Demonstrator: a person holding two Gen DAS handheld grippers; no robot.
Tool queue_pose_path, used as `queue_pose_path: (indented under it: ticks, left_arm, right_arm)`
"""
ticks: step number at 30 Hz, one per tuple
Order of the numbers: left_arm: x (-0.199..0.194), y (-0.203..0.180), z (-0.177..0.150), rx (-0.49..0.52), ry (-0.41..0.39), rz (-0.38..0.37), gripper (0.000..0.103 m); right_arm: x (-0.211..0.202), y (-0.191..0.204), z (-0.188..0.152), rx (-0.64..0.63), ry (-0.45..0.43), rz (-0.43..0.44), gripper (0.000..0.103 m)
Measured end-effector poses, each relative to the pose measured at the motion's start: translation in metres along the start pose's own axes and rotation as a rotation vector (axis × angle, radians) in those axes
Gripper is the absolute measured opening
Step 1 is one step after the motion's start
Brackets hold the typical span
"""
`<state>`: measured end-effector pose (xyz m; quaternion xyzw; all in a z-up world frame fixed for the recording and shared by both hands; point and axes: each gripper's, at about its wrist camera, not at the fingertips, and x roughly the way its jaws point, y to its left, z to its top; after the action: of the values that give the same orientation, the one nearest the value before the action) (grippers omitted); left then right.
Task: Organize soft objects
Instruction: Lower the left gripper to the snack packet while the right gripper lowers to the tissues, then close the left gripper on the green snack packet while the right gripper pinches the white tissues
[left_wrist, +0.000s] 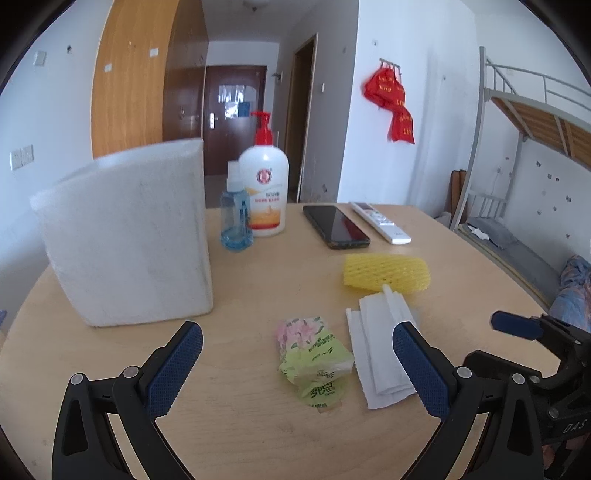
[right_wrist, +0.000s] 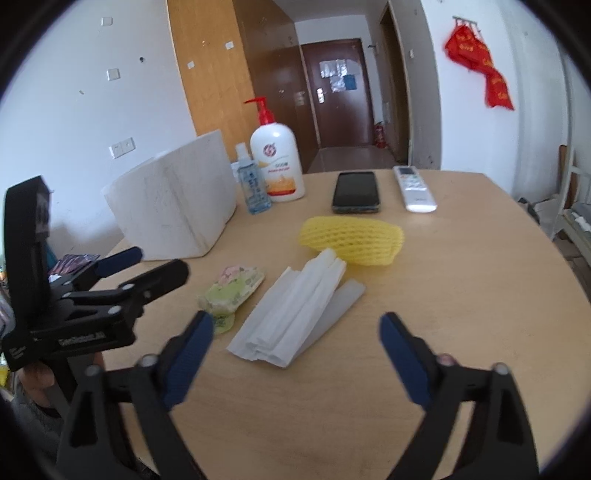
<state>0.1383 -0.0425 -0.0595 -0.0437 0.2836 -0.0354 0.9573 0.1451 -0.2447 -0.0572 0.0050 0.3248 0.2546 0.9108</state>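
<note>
On the wooden table (left_wrist: 258, 273) lie a green floral tissue pack (left_wrist: 314, 356), folded white paper towels (left_wrist: 380, 350) and a yellow foam net (left_wrist: 386, 272). My left gripper (left_wrist: 295, 365) is open and empty, hovering over the tissue pack. The same things show in the right wrist view: tissue pack (right_wrist: 232, 291), towels (right_wrist: 295, 314), foam net (right_wrist: 351, 240). My right gripper (right_wrist: 295, 354) is open and empty, just in front of the towels. The left gripper (right_wrist: 140, 269) shows there at the left; the right gripper's finger (left_wrist: 517, 325) shows at the right in the left wrist view.
A white foam box (left_wrist: 129, 236) stands at the left. Behind are a blue spray bottle (left_wrist: 234, 214), a lotion pump bottle (left_wrist: 264, 181), a black phone (left_wrist: 334, 225) and a white remote (left_wrist: 380, 221). A bunk bed (left_wrist: 535, 147) stands at the right.
</note>
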Motion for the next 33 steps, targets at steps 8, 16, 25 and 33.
queue_pose_path:
  ticks: [8,16,25,33]
  left_arm:
    - [0.028,0.000,0.000,-0.021,0.081,-0.024,0.103]
    - [0.054,-0.001,-0.003,-0.043,0.183,-0.038,0.092]
    - [0.065,-0.004,-0.006,-0.044,0.238,-0.064,0.079]
    - [0.075,-0.003,-0.011,-0.059,0.292,-0.088,0.062]
  right_arm:
    - [0.021,0.000,0.002,-0.009,0.058,0.050,0.080]
    - [0.039,-0.001,0.006,-0.016,0.107,0.071,0.071]
    - [0.055,0.000,0.003,-0.039,0.155,0.087,0.065]
    - [0.064,0.004,0.003,-0.057,0.169,0.078,0.057]
